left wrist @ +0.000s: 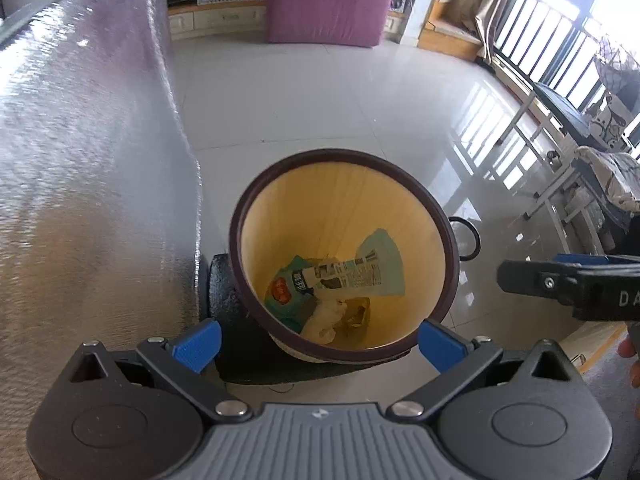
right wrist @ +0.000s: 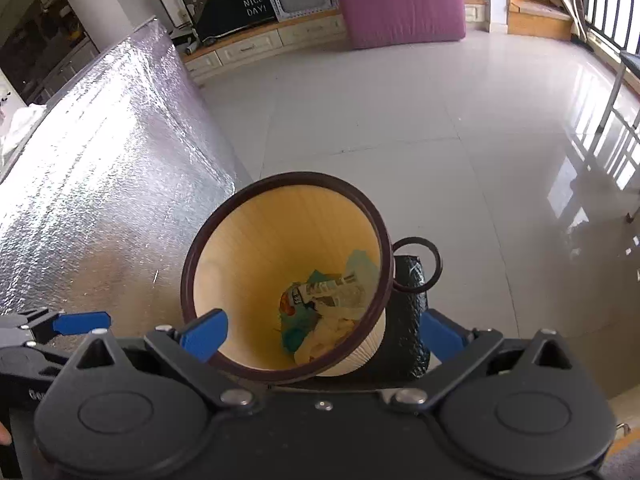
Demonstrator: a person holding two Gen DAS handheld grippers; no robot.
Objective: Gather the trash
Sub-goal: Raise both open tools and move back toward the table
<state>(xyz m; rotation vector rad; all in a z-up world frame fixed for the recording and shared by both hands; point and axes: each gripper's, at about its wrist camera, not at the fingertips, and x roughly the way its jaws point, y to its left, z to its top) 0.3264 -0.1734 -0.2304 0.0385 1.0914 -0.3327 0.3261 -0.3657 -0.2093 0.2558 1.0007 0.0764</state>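
Observation:
A yellow trash bin with a dark brown rim [left wrist: 436, 208] [right wrist: 384, 240] stands on the tiled floor. Inside lie a teal printed wrapper [left wrist: 352, 272] [right wrist: 320, 292] and crumpled white paper [left wrist: 326, 314] [right wrist: 324, 340]. My left gripper [left wrist: 318, 340] is open and empty, held above the bin's near rim. My right gripper [right wrist: 324, 330] is open and empty, also above the bin. The right gripper shows at the right edge of the left wrist view [left wrist: 568, 284]. The left gripper shows at the left edge of the right wrist view [right wrist: 68, 326].
A table covered in silver foil [left wrist: 80, 160] [right wrist: 100, 160] stands left of the bin. A black bag [right wrist: 408, 320] and a dark ring [right wrist: 420, 264] lie beside the bin. A purple mattress [left wrist: 328, 0] leans at the far wall. Chair frames [left wrist: 560, 184] stand by the window.

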